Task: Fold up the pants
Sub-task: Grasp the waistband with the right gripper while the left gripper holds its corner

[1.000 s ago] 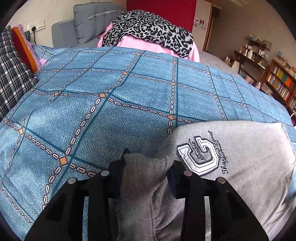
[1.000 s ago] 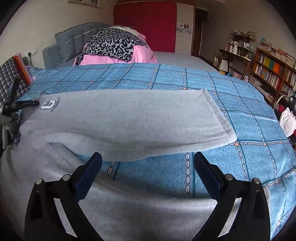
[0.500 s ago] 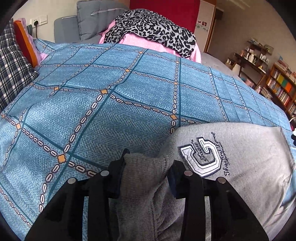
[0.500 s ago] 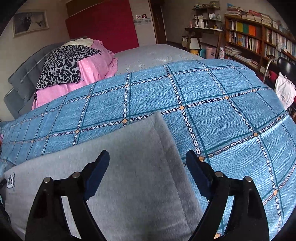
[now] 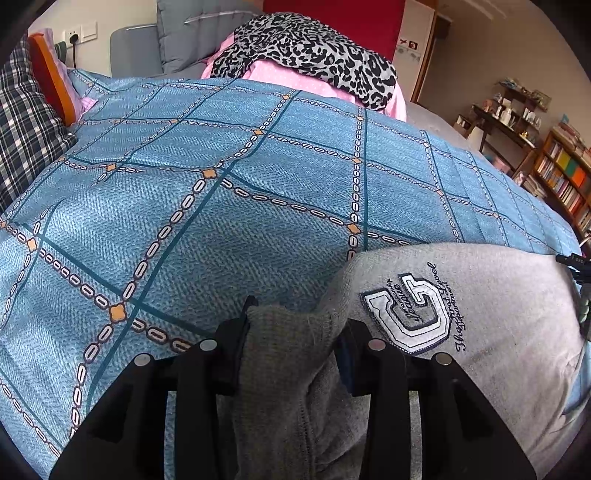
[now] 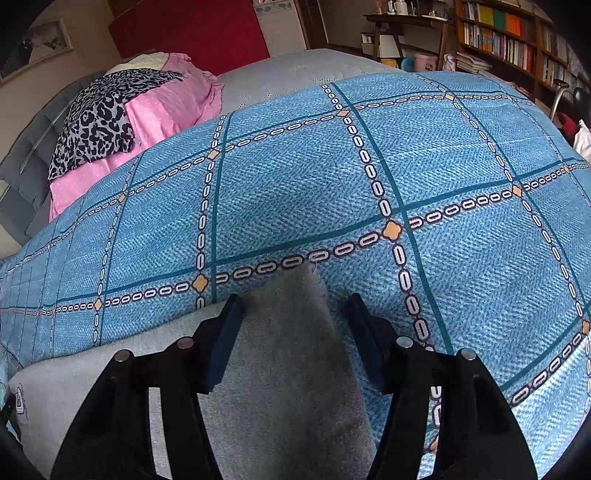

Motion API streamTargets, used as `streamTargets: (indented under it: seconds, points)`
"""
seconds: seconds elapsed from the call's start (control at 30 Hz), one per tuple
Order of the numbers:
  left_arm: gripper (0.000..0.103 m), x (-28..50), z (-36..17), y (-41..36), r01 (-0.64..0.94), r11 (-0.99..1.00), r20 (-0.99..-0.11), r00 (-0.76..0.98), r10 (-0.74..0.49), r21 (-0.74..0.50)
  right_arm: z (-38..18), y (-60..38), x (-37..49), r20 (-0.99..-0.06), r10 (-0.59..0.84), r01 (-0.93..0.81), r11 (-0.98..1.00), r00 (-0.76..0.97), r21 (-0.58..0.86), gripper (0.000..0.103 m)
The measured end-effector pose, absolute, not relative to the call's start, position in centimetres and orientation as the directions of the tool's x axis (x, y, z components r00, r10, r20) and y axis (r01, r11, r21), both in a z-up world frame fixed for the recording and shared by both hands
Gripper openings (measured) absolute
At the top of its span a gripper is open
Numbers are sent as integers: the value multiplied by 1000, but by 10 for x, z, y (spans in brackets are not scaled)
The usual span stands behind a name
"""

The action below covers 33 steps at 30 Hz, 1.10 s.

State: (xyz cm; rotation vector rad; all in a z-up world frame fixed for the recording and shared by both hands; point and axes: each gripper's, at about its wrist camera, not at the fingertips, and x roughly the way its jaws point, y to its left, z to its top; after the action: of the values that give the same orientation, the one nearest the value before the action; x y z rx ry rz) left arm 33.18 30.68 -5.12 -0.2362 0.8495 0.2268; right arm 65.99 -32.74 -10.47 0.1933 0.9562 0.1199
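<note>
Grey sweatpants (image 5: 480, 317) with a white "G" patch lie on a blue patterned bed cover (image 5: 221, 206). My left gripper (image 5: 291, 332) is shut on the bunched waistband (image 5: 284, 339) at the pants' left end. In the right wrist view the leg end of the pants (image 6: 291, 354) lies between the fingers of my right gripper (image 6: 295, 314), which is open and low over the cloth. The leg's corner reaches just past the fingertips. The bed cover (image 6: 332, 184) spreads beyond it.
A pink quilt with a leopard-print cloth (image 5: 314, 48) lies at the bed's head. A plaid pillow (image 5: 26, 133) is at the left. Bookshelves (image 6: 509, 33) and a desk stand along the right wall. A grey headboard (image 5: 184, 33) is behind.
My right gripper has swung right and dropped down onto the leg end, which now lies between its fingers. My left gripper has kept its hold on the waistband and hardly moved.
</note>
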Motion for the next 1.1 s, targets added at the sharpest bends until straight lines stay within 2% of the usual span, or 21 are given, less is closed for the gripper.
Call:
streamTargets:
  seconds: [0.07, 0.17, 0.2, 0.7, 1.1]
  points:
    - [39, 332, -51, 307, -290, 950, -762, 639, 105, -112, -106, -324, 659, -797, 172, -25, 981, 579, 194, 35]
    - [39, 332, -51, 307, -290, 950, -761, 640, 105, -113, -102, -322, 655, -796, 170, -43, 983, 581, 178, 15]
    - [39, 332, -51, 307, -290, 950, -761, 640, 105, -113, -98, -322, 652, -790, 169, -46, 983, 590, 176, 12]
    - [38, 320, -27, 305, -293, 944, -713, 694, 100, -152, 20, -349, 548, -609, 188, -73, 975, 771, 209, 11]
    - [36, 235, 47, 285, -188, 968, -574, 816, 61, -166, 85, -390, 405, -462, 214, -88, 956, 861, 280, 10]
